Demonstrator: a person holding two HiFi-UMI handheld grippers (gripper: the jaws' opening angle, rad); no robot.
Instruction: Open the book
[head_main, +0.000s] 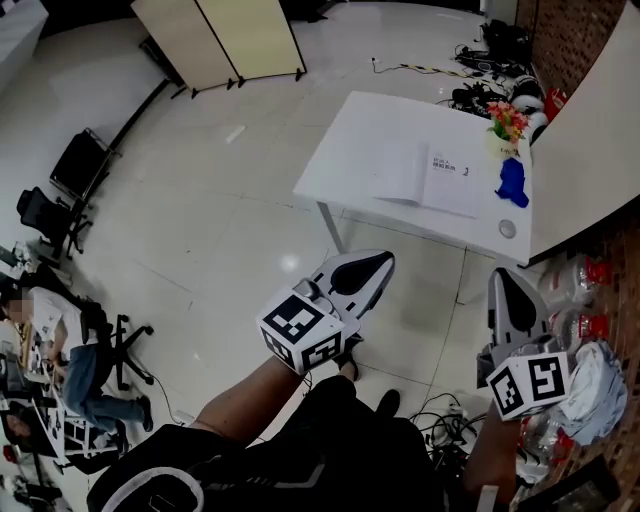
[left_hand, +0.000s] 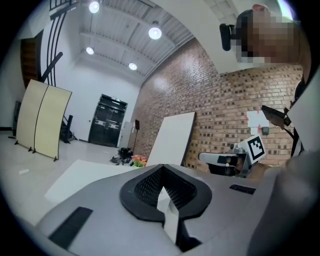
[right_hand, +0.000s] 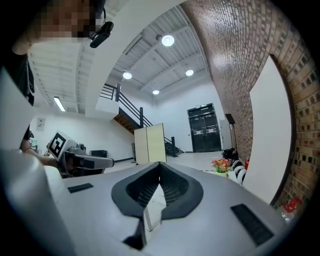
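Observation:
A white book (head_main: 428, 178) with a little black print lies flat on the white table (head_main: 350, 150) at the upper right of the head view. Both grippers hang in the air well short of the table, each pointing toward it. My left gripper (head_main: 383, 262) is shut with nothing in it, and its jaws meet at the tip (left_hand: 161, 169). My right gripper (head_main: 503, 275) is also shut and empty (right_hand: 160, 167), off the table's near right corner. The gripper views do not show the book.
On the table stand a flower bunch (head_main: 507, 122), a blue object (head_main: 512, 183) and a small grey disc (head_main: 508, 228). A white board (head_main: 590, 140) leans on the brick wall. Cables and bags (head_main: 590, 385) lie at right; chairs (head_main: 60, 190) and a seated person (head_main: 85, 380) at left.

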